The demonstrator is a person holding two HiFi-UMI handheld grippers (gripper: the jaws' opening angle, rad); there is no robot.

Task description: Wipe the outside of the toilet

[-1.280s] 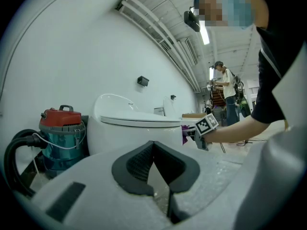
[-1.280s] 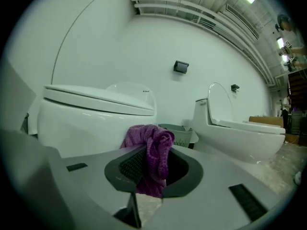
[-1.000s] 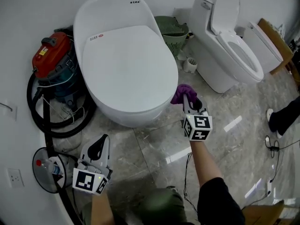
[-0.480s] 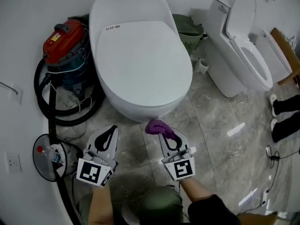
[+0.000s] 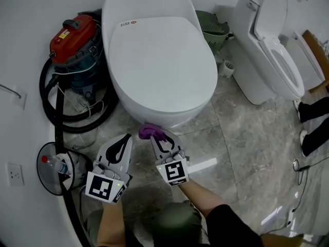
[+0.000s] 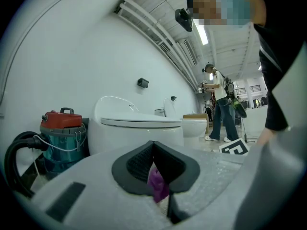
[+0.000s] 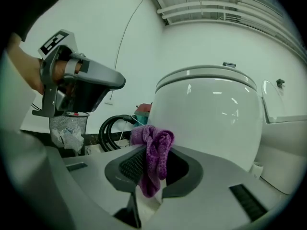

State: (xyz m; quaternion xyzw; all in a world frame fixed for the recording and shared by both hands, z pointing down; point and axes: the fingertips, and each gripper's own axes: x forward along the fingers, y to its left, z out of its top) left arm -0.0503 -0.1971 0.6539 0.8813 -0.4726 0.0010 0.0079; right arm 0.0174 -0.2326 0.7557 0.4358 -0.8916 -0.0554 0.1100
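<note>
Shifting left from before, the right gripper [image 5: 158, 138] pinches fuzzy purple cloth [image 5: 148, 132], with the glossy white toilet [image 5: 164, 60] just beyond its jaws; the left gripper [image 5: 125, 140] is closed.

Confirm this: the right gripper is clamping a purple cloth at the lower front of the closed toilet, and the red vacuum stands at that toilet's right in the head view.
Not quite. The head view shows the red vacuum at the closed toilet's left, not its right. The rest holds: the right gripper is shut on the purple cloth at the toilet's lower front.
</note>
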